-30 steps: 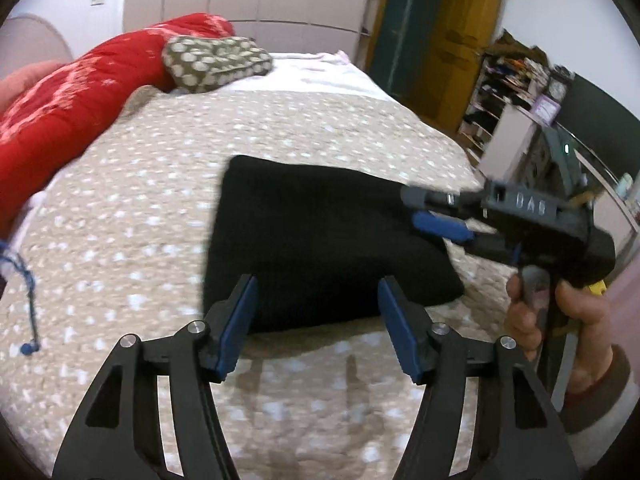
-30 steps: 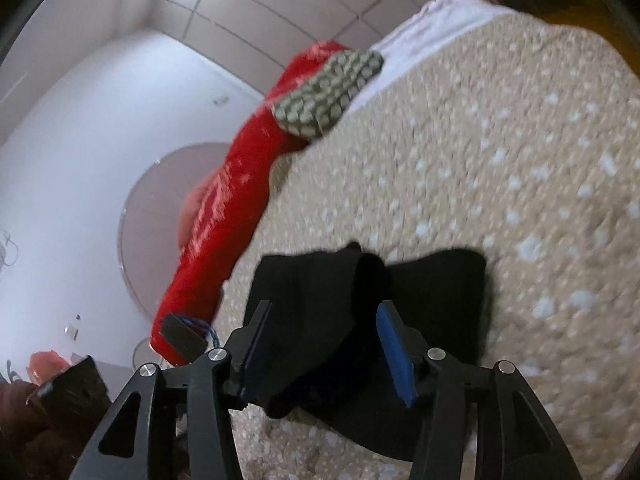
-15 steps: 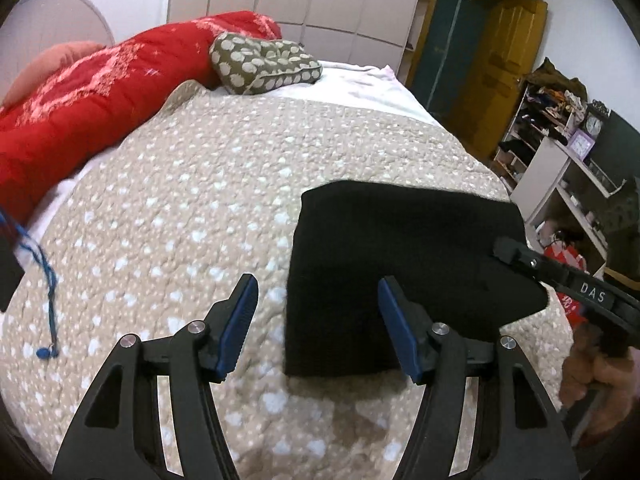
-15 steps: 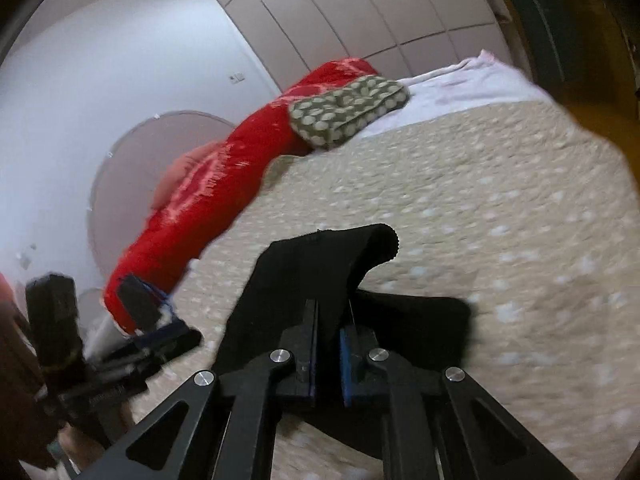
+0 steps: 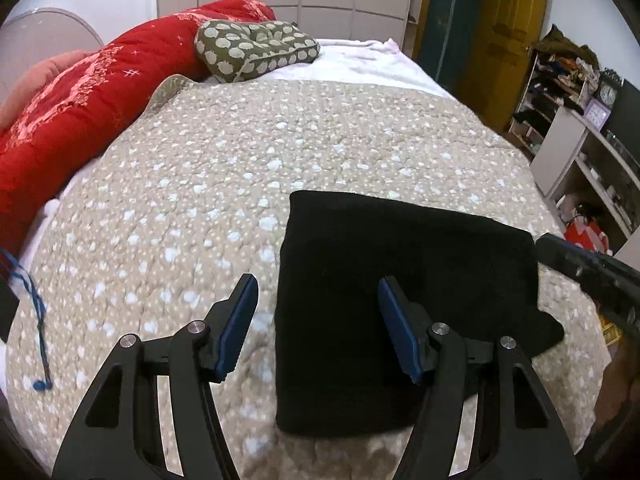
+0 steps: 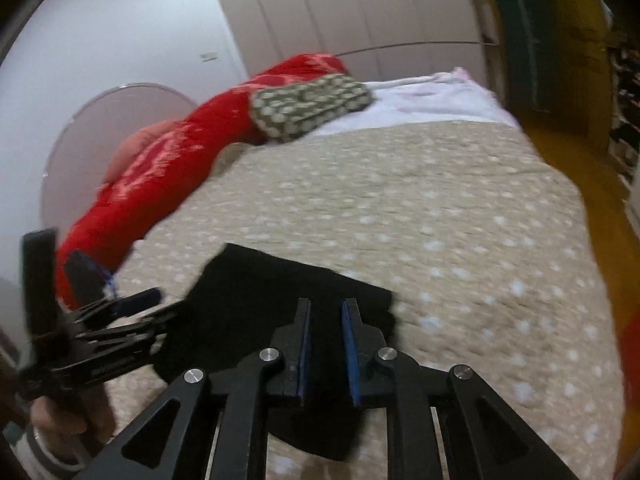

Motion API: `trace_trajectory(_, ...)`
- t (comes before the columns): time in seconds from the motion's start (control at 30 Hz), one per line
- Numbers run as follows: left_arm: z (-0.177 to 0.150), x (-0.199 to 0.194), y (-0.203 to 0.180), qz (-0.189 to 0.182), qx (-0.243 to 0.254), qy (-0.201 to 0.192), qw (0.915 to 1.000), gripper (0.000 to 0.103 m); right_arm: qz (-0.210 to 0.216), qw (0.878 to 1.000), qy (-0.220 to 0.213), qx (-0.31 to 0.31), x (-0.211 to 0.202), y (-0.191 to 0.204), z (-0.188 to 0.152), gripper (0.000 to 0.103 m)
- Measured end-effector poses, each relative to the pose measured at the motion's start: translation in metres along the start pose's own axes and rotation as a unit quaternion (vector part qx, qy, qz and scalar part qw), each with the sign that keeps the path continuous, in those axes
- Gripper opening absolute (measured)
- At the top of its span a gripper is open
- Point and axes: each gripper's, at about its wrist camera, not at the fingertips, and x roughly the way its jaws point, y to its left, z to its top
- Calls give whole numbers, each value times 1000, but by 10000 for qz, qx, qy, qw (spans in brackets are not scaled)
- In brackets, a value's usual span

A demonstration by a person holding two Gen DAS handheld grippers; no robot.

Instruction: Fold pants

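1. Left wrist view, nearest first: the left gripper (image 5: 318,330) hangs with its blue-padded jaws moderately wide and nothing between them — its right finger over the near-left part of the folded black knit pants (image 5: 404,304), its left finger over bare quilt.
2. The right gripper (image 6: 326,346) has just been parting its jaws a little; a narrow gap shows and no cloth sits in it, so the fold looks let go. It reaches in from the pants' right edge.
3. The pants lie flat on the beige white-flecked quilted bedspread (image 5: 248,168), toward the near right of the bed, as a neat dark rectangle. Its long axis seems to run across the bed, left to right, the crisp straight edge on the left and a small tab sticking out at the near-right corner.
4. To finish well, I'd tuck that stray corner under and press the stack flat, square to the edges — no dragging.
5. Farther off, a red quilted duvet (image 5: 80,96) and an olive spotted cushion (image 5: 256,50) lie at the head.
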Motion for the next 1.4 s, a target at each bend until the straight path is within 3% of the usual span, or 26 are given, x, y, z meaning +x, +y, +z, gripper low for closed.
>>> trace_trajectory(0.2, 2, 28, -1, 50, -84, 205, 9997, 66, -281, 9982, 533, -66, 61, 7, -2, 14)
trace_trajectory(0.33, 2, 32, 1, 29, -206, 209, 9996, 70, -228, 9980, 579, 54, 79, -3, 1, 14)
trace_trajectory(0.53, 3, 31, -2, 85, -164, 189, 9997, 70, -192, 9983, 493, -234, 47, 15, 5, 14)
trace_trajectory(0.7, 0, 31, -1, 62, -196, 197, 9996, 70, -269, 9962, 586, -586, 17, 32, -28, 15)
trace_trajectory(0.87, -4, 29, -4, 102, -225, 174, 9995, 70, -360, 9963, 550, -561, 20, 27, -58, 15)
trace_trajectory(1.2, -9, 20, -5, 167, -254, 235, 9993, 70, -248, 9977, 474, -404, -2, 28, -45, 15)
trace_trajectory(1.4, -11, 22, -6, 163, -313, 233, 9991, 70, -344, 9963, 680, -398, 14, 25, -60, 16)
